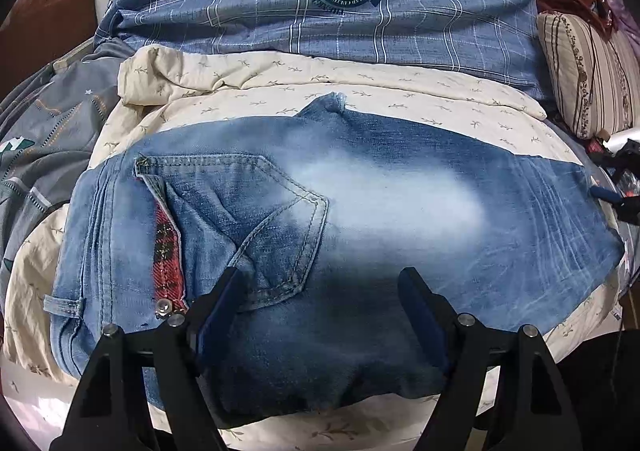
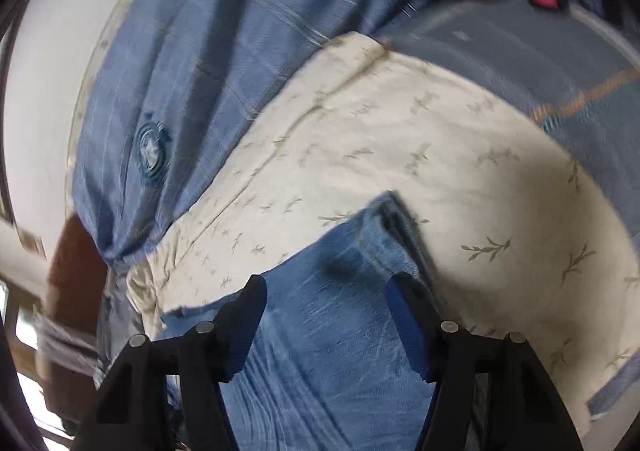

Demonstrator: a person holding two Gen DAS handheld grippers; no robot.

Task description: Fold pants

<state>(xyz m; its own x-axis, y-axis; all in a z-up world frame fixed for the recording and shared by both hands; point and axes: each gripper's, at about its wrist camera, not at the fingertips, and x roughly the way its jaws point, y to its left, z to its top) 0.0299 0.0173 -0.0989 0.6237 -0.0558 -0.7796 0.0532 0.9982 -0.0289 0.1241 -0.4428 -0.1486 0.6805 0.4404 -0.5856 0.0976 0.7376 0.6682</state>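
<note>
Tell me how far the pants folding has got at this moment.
Done: the jeans lie doubled into a compact bundle on the cream sheet, back pocket up. In hand: nothing is gripped; the left tongs hang open over the near edge, the right tongs stand open above the denim in a blurred view. Left: probably one more fold or smoothing.

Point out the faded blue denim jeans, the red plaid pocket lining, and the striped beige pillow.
Faded blue denim jeans [image 1: 380,191], left wrist view, pale worn patch.
Red plaid pocket lining [image 1: 168,251], left wrist view, strip's middle.
Striped beige pillow [image 1: 588,71], left wrist view, front face.

faded denim jeans [image 1: 360,211], matt cotton quilt [image 1: 400,95]
</note>
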